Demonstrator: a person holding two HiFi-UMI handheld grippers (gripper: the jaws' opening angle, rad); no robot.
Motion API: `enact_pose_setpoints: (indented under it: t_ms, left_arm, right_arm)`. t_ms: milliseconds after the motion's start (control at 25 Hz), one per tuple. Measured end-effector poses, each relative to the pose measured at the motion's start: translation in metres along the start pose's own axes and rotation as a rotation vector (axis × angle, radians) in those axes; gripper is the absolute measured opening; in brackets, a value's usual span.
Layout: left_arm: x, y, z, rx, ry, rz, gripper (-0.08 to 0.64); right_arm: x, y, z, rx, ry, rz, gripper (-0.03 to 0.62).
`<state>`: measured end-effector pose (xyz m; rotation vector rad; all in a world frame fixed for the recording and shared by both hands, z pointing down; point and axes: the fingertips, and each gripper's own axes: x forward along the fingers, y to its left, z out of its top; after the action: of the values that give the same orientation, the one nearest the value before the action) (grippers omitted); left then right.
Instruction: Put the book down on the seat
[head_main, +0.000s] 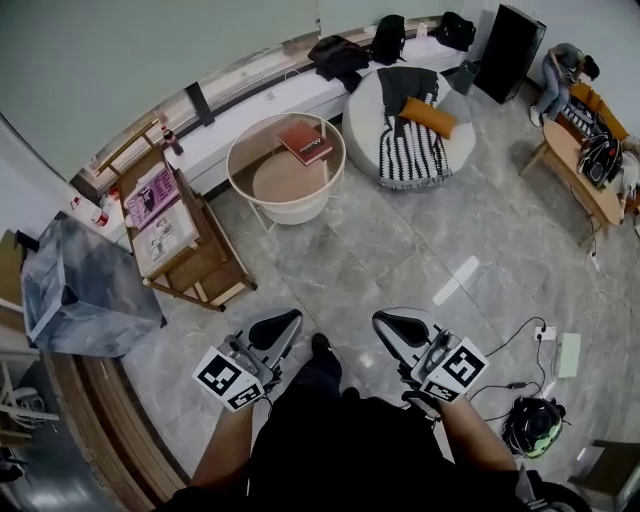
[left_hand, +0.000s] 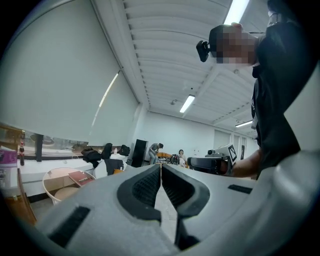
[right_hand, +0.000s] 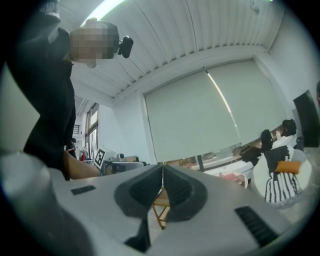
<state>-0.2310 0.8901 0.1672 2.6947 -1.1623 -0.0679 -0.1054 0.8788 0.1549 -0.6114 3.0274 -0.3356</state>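
**Head view:** the book (head_main: 305, 143) lies flat on the round surface (head_main: 268, 138), well apart from both grippers. The seat (head_main: 365, 112) is just beside that surface on the right, w/ a striped blanket (head_main: 412, 152) & an orange cushion (head_main: 428, 117) on it. The left gripper (head_main: 281, 322) and right gripper (head_main: 394, 324) are held low by the person's body, empty.

**Left gripper view:** jaws pressed together, nothing btw them. The book shows small at far left (left_hand: 80, 177). Prob. best: walk in close first and open the jaws wide before the reach, not over the book.

**Right gripper view:** jaws likewise together & empty, seat at far right (right_hand: 280, 182). To do it well, imo: take the book by a free edge, keep it level, and set it on a bare part of the seat, clear of the cushion so it won't slide.
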Motion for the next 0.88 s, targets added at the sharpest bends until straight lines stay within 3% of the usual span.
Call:
enact_pose_setpoints:
  t_ms: [400,680,880]
  left_arm:
    - [0.05,0.099,0.018,-0.088,-0.012,-0.061,0.029]
    - [0.069,0.143,0.011,-0.146,-0.015,-0.074,0.029]
    - [0.097,0.166,0.008,-0.141,0.0,-0.091,0.029]
  right_arm:
    - [0.102,-0.082,0.032,-0.028,0.062,0.009,0.028]
    - [0.115,-0.126,0.043,-0.03,0.08,-0.056,0.028]
    - [0.123,-0.168,0.055,-0.009,0.028,-0.086,0.028]
